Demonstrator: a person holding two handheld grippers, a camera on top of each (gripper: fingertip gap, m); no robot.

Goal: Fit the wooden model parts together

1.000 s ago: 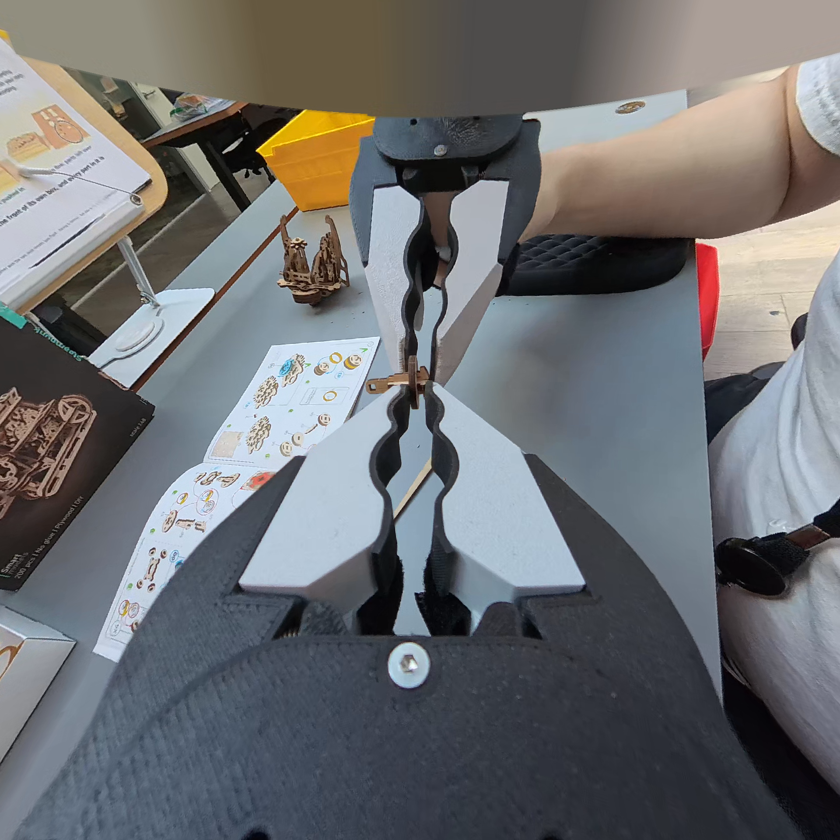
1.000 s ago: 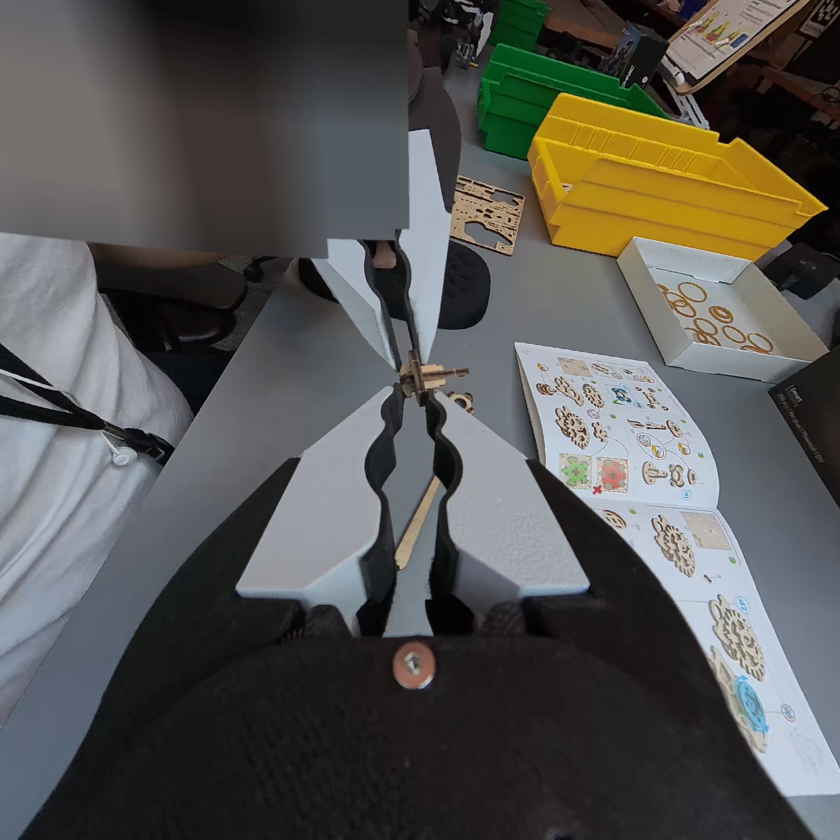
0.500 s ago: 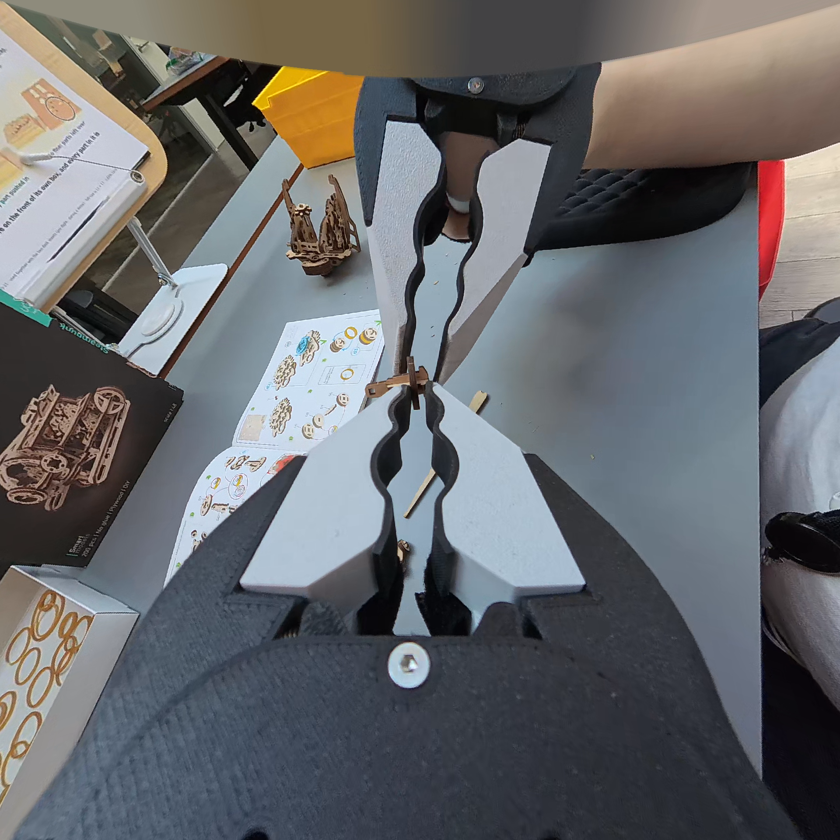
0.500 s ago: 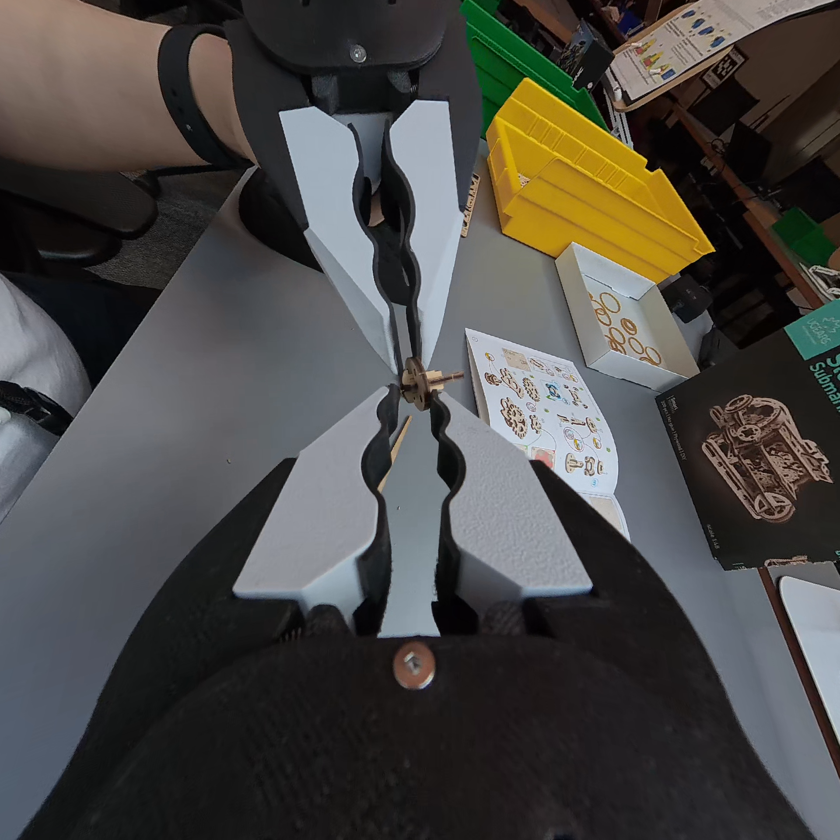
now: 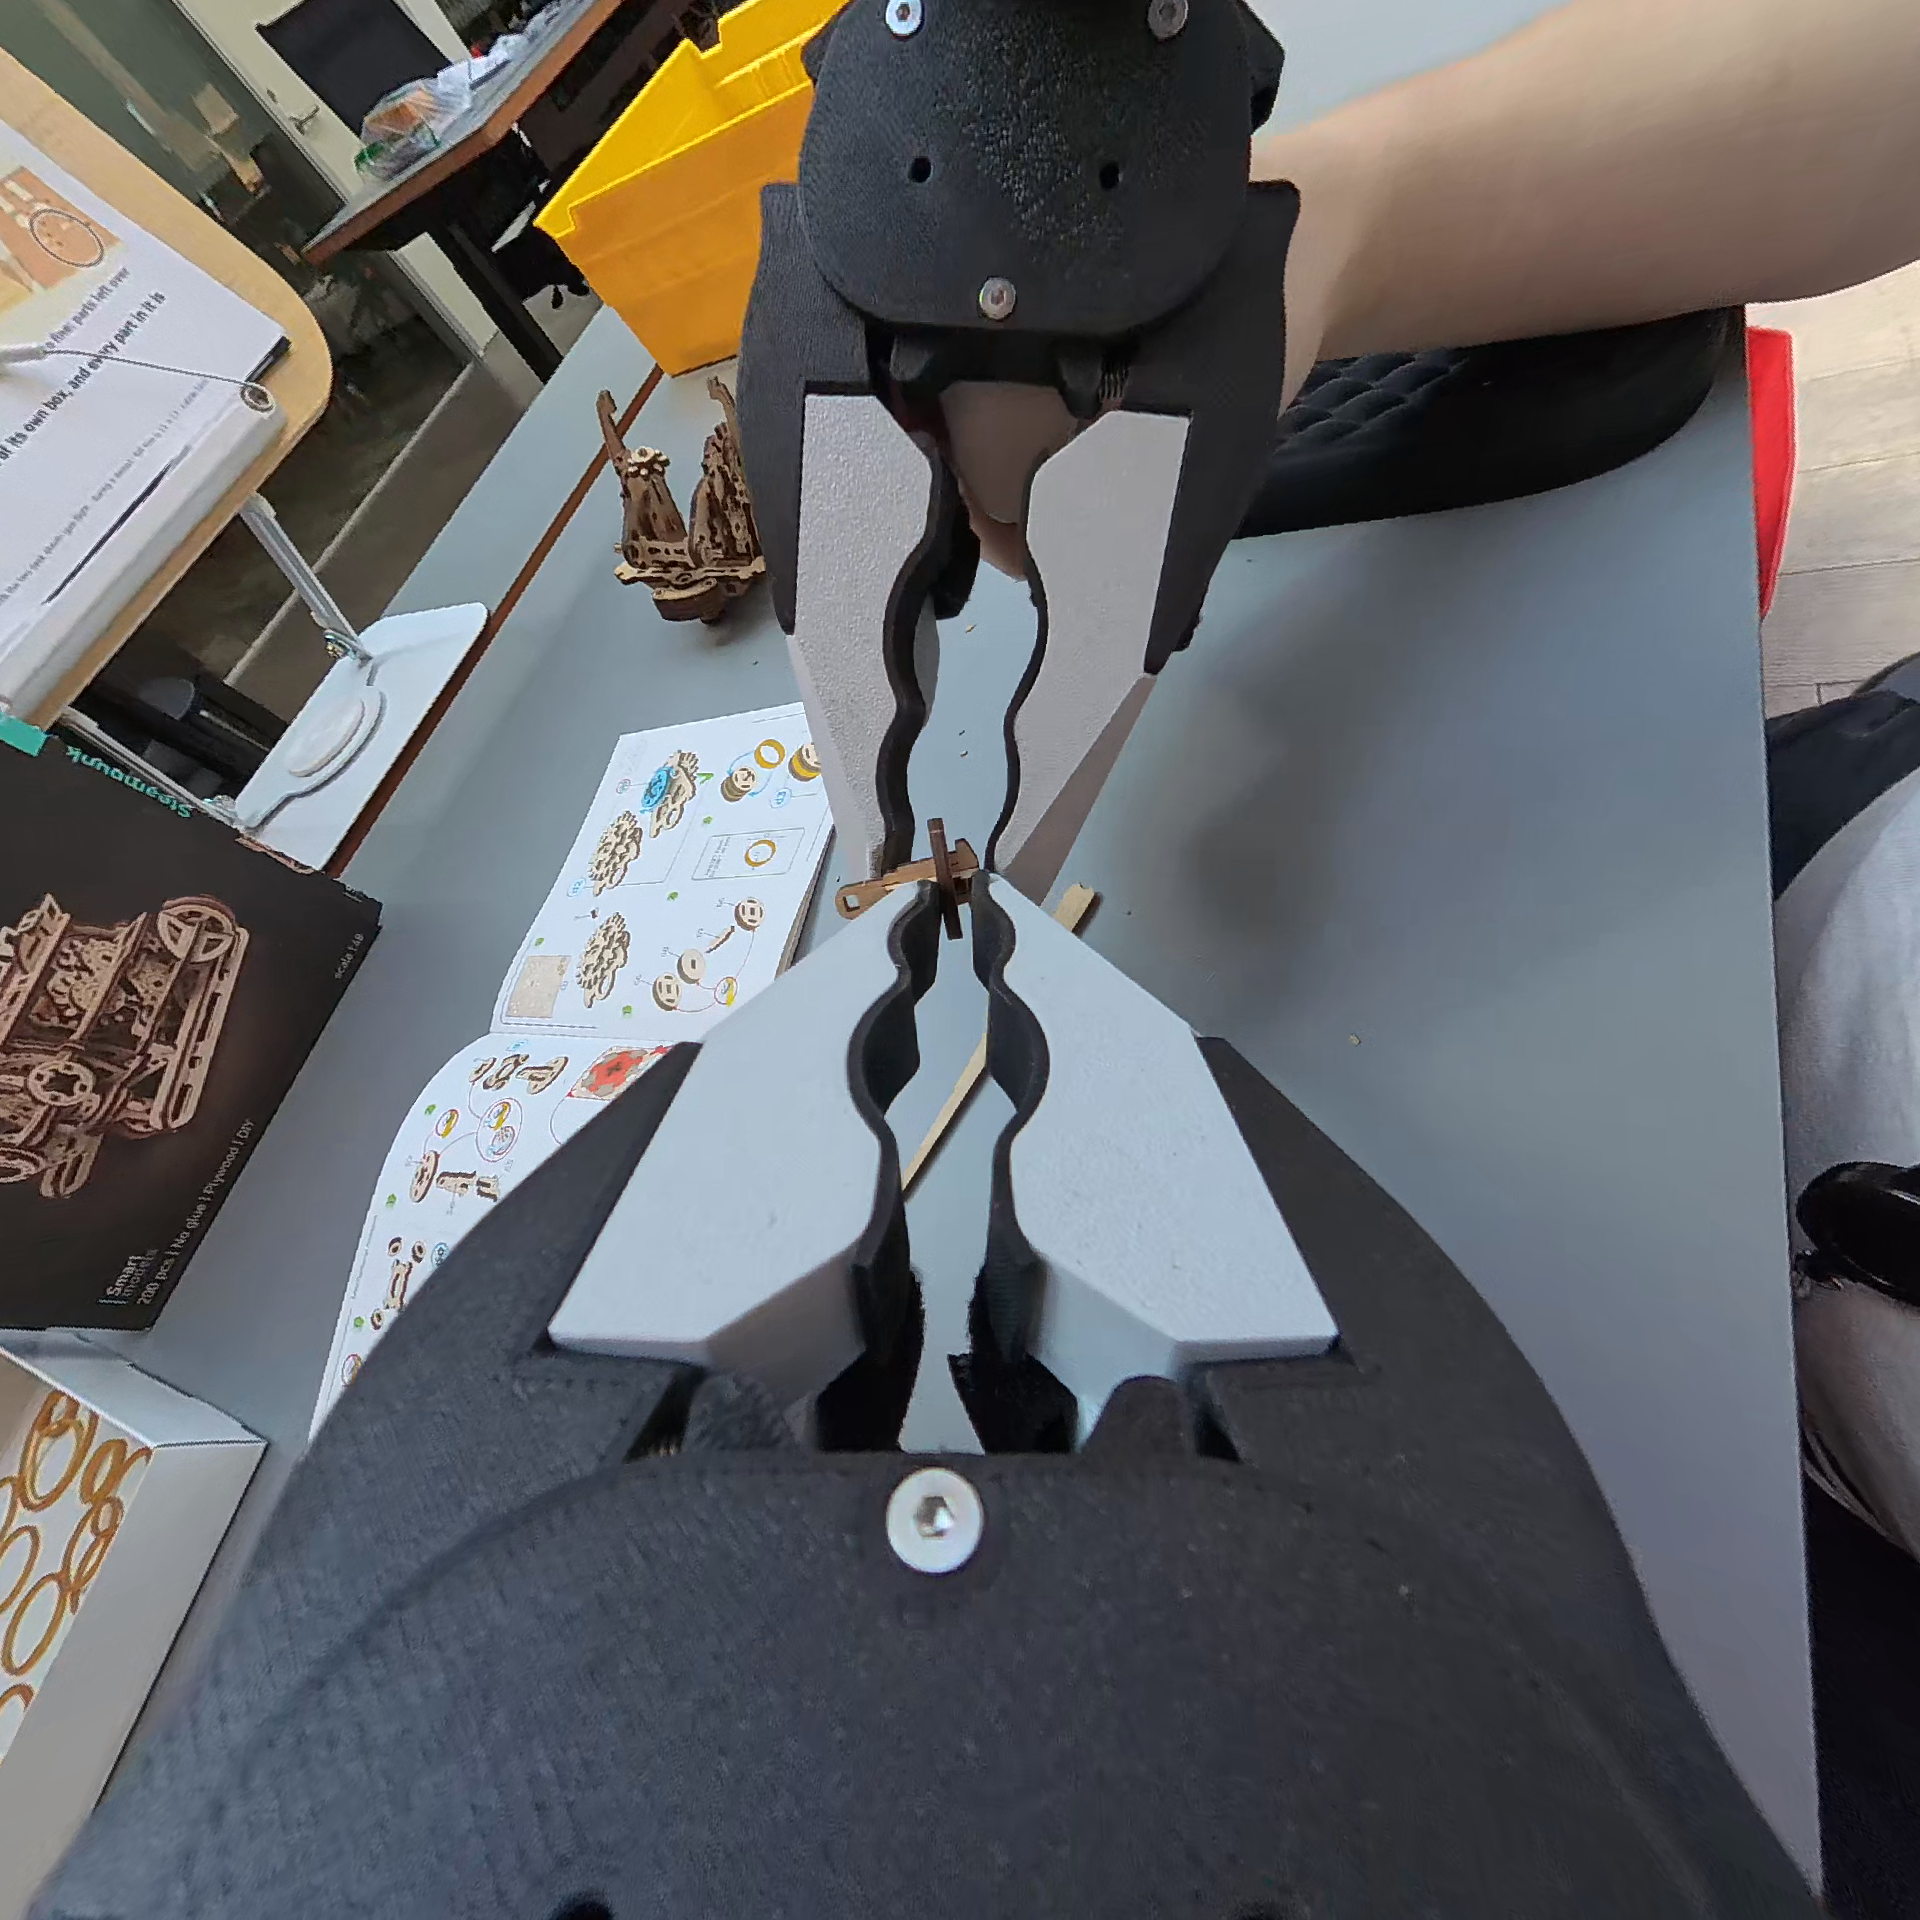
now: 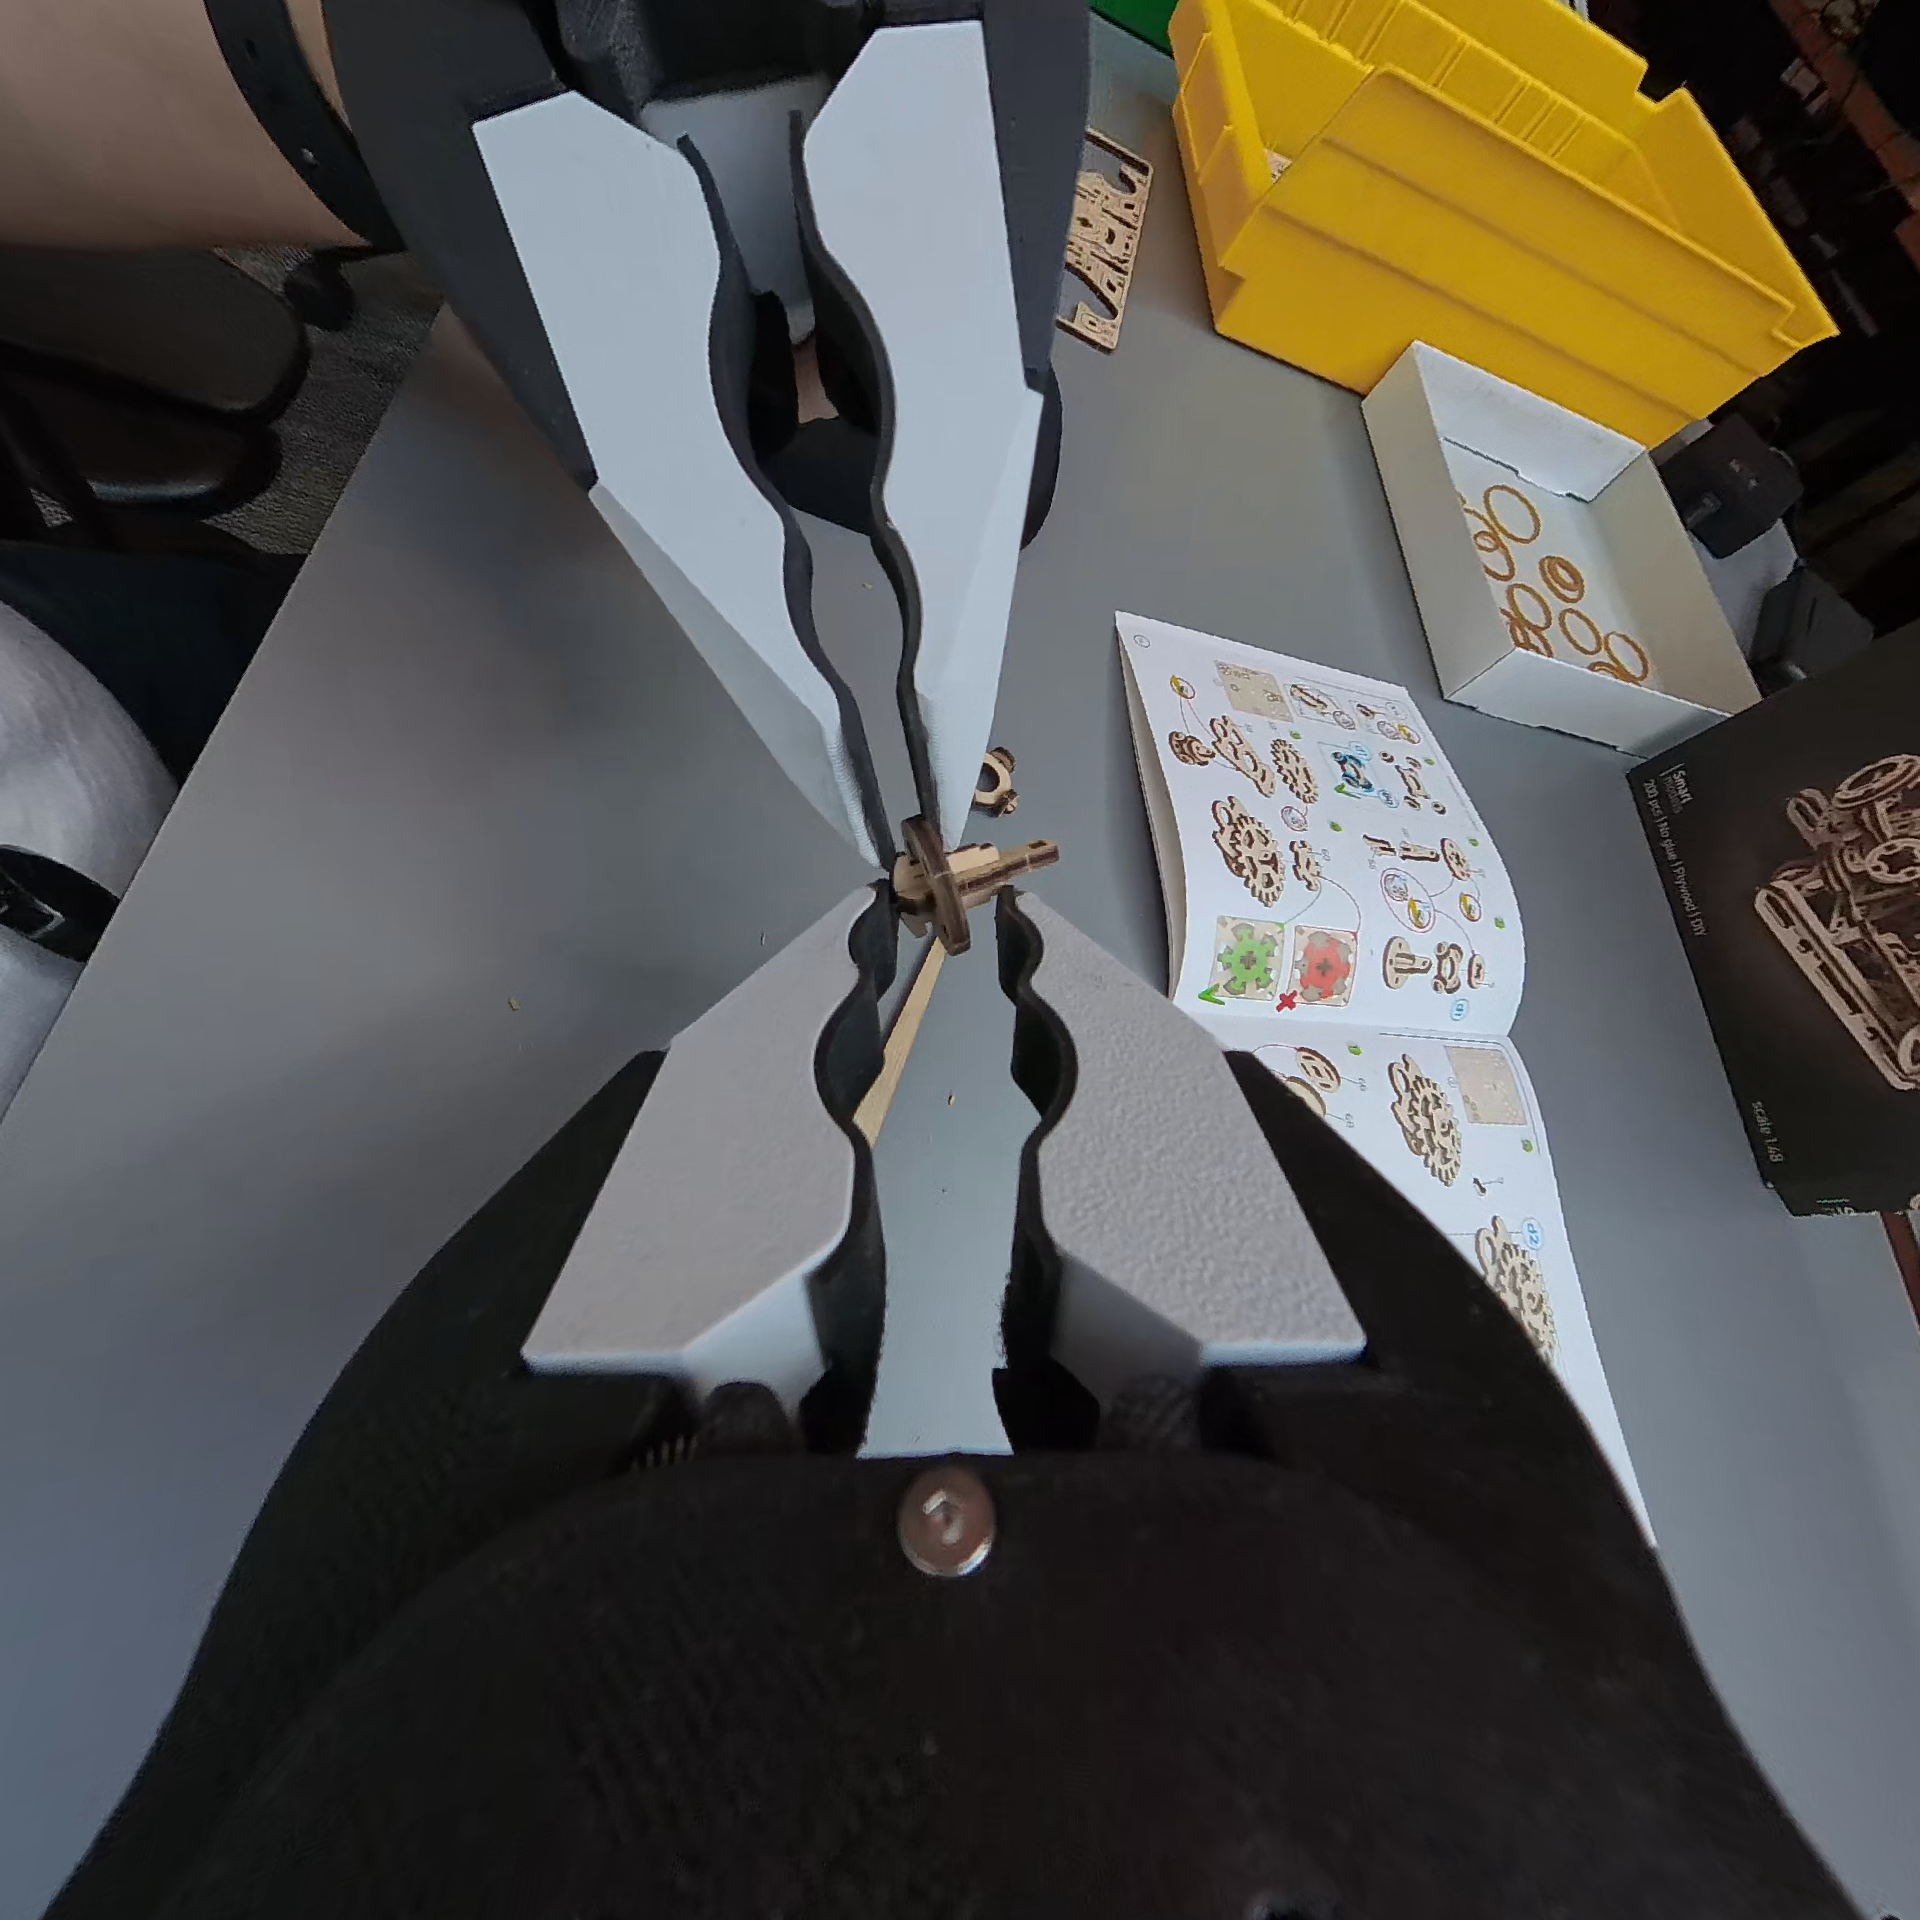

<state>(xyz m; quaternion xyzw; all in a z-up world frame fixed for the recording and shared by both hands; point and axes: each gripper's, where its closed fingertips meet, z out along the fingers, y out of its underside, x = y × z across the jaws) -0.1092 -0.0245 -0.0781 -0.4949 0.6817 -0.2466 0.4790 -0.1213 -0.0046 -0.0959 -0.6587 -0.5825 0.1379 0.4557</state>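
Note:
A small wooden assembly, a dark disc [image 6: 940, 914] on a pale axle [image 6: 1003, 868], hangs above the grey table [image 6: 468, 935] between the two gripper tips, which meet head-on. My left gripper [image 5: 948, 899] is shut on the axle's short end beside the disc [image 5: 939, 842]; the long end [image 5: 868, 894] sticks out sideways. It enters the right wrist view [image 6: 896, 836] from above. My right gripper [image 6: 943, 912] has its jaws slightly apart around the disc, one pad against its face. It shows from above in the left wrist view [image 5: 940, 857].
An open instruction booklet [image 6: 1340, 862] lies beside the grippers. Beyond it are a white box of rings [image 6: 1538, 540], yellow bins [image 6: 1455, 187] and a black kit box [image 6: 1808, 914]. A wooden stick [image 6: 896, 1055] and a loose gear piece [image 6: 1000, 779] lie below. A small wooden model [image 5: 681, 530] stands further back. The grippers are tip to tip, or close to it. The small wooden model [image 5: 681, 530] is about equally far from each gripper, around 30 cm.
Both grippers tilted more steeply towards each other and drew closer. My right gripper's jaws widened a little around the disc. My left gripper kept its hold on the axle.

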